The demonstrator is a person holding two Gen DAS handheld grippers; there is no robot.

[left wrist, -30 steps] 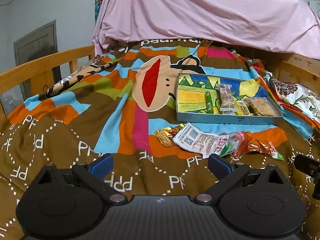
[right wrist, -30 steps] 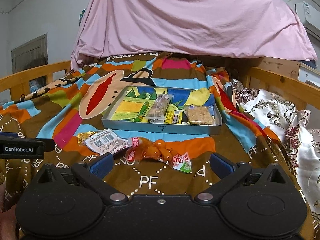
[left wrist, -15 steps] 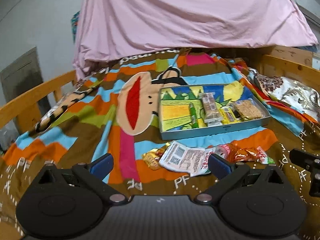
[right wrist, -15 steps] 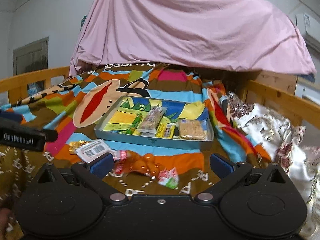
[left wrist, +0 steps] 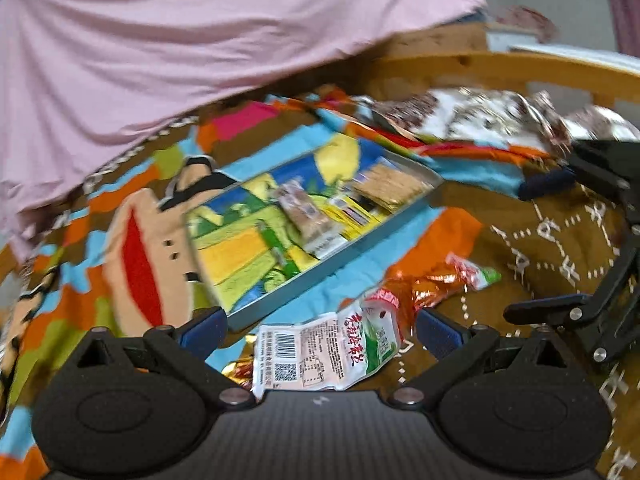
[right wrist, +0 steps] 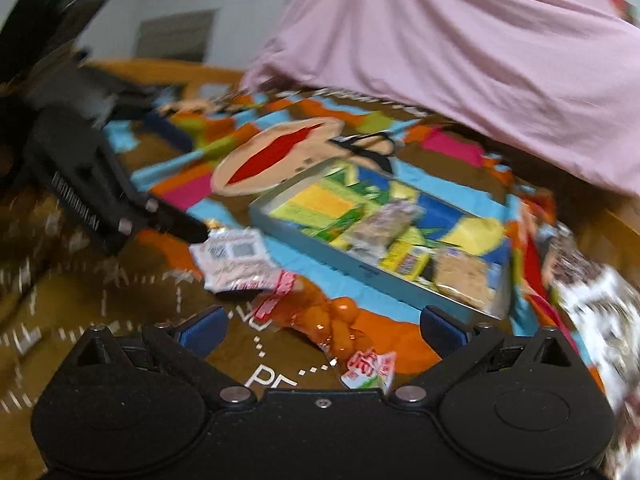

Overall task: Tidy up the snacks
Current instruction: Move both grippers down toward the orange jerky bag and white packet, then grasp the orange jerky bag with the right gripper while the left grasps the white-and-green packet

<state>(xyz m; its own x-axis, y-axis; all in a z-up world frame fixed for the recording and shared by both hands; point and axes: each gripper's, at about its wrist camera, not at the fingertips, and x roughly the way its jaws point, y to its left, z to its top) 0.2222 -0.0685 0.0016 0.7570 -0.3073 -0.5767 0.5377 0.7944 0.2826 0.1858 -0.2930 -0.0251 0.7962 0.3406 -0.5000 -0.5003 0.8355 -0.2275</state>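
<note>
Left tool (left wrist: 318, 326) & right tool (right wrist: 322, 326) wide open, holding nothing (pics blurry).

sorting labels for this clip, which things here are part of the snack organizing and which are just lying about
Part of the job:
- metal tray holding snacks
- white snack packet
- orange snack bag
- gold wrapper
- left tool, right tool

Lying about:
- patterned blanket
- pink sheet
- wooden bed rail

Open right gripper (right wrist: 322, 330) over orange snack packet (right wrist: 334, 324), metal tray (right wrist: 312, 250) beyond
</note>
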